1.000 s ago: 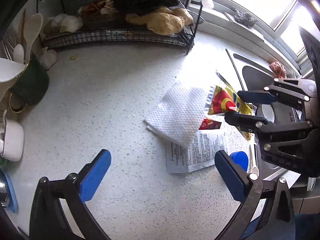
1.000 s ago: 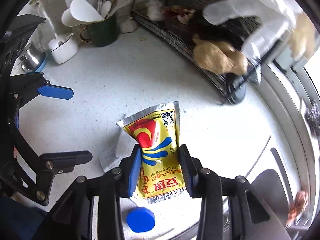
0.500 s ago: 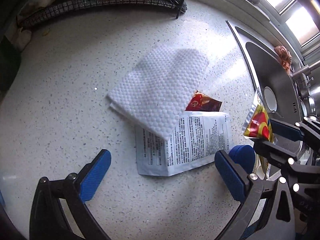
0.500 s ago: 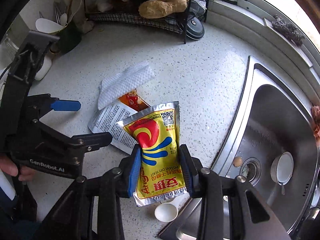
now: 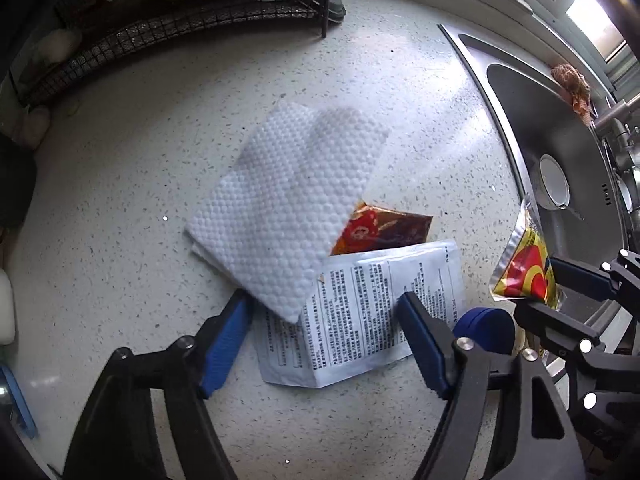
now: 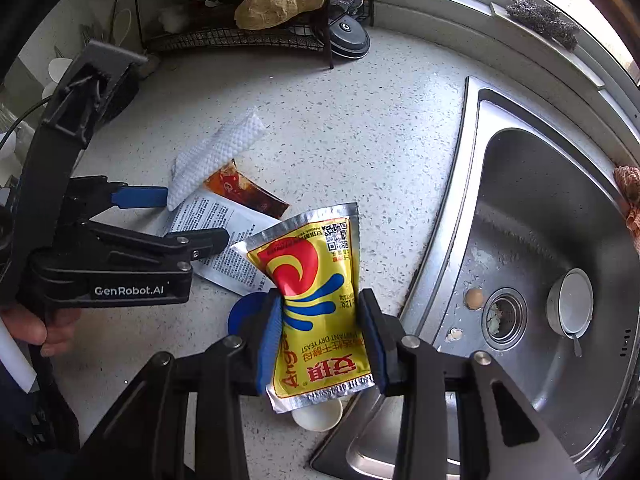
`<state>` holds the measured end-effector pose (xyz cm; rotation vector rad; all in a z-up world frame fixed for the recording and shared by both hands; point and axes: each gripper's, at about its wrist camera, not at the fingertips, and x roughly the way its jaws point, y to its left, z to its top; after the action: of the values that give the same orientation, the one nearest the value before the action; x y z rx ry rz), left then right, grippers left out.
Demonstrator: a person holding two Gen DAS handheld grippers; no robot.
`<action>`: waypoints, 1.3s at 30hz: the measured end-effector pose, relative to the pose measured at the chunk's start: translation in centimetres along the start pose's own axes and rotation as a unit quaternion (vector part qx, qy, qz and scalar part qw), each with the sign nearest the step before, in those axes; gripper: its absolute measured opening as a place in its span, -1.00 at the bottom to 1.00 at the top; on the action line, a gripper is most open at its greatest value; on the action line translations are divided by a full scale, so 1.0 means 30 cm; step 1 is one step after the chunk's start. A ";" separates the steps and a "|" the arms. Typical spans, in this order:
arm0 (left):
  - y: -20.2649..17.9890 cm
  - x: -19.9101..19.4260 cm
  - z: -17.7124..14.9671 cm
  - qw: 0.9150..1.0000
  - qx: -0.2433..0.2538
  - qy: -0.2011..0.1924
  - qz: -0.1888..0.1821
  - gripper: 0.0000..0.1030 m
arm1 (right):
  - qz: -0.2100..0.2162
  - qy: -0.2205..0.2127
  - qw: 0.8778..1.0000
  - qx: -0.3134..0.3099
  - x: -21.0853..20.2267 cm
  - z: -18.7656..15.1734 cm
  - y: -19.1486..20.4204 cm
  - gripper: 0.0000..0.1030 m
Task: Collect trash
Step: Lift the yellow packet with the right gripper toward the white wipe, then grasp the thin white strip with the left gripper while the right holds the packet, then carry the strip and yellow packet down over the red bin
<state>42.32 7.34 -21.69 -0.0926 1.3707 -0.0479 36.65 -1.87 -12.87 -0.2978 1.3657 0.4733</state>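
Note:
A white paper towel (image 5: 288, 208) lies on the speckled counter, overlapping a red-brown sachet (image 5: 380, 232) and a white printed packet (image 5: 360, 320). My left gripper (image 5: 324, 344) points down just over them, its jaws closing around the packet and the towel's near corner, with the pads apart from both. A blue cap (image 5: 486, 330) sits right of its right finger. My right gripper (image 6: 320, 340) is shut on a yellow yeast packet (image 6: 316, 288), held above the counter beside the sink's edge. The right wrist view also shows the left gripper (image 6: 176, 216) over the towel (image 6: 216, 156).
A steel sink (image 6: 520, 208) fills the right, with a small cup (image 6: 572, 300) by the drain. A black wire rack (image 6: 240, 36) holding food stands at the back. A white spoon (image 6: 318, 416) lies under the yeast packet. A hand (image 6: 28, 328) grips the left tool.
My left gripper came down closer to the towel and printed packet, and its jaws narrowed. My right gripper rolled and carried the yeast packet toward the sink's edge.

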 end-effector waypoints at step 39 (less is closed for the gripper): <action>-0.234 -0.474 -0.415 0.990 0.020 -0.133 -0.033 -0.94 | 0.020 -0.115 0.993 -0.022 -0.313 -0.268 -0.032 -0.31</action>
<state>27.43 1.14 -9.59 -0.1070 1.1002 -0.1145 28.94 -7.87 -5.25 -0.2445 1.1394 0.5535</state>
